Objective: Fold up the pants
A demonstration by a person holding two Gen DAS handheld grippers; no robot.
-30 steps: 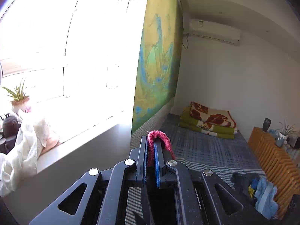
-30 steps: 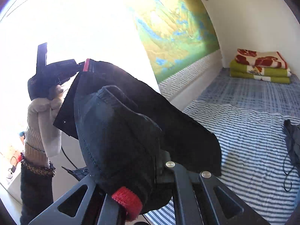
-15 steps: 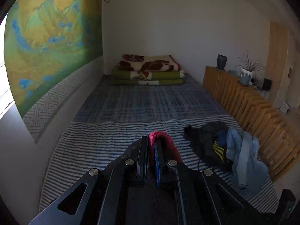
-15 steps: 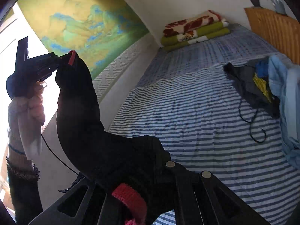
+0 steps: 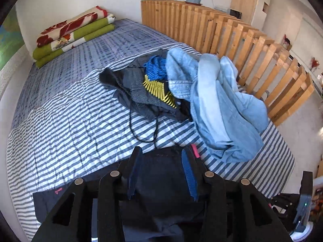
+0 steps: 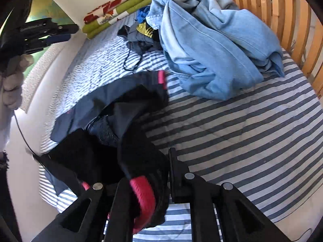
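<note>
1 dark navy pants (image 6: pixel 129 100), crumpled, red waistband

Pants (image 5: pixel 161 181) on bed (image 5: pixel 70 125), clothes pile (image 5: pixel 181 86) behind.

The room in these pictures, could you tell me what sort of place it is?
Most likely a bedroom: a bed with a striped cover, folded blankets at its head, and loose clothes piled on it.

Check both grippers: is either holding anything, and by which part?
The left gripper is open and holds nothing. The right gripper is shut on the dark pants, pinching them at the red-trimmed edge.
</note>
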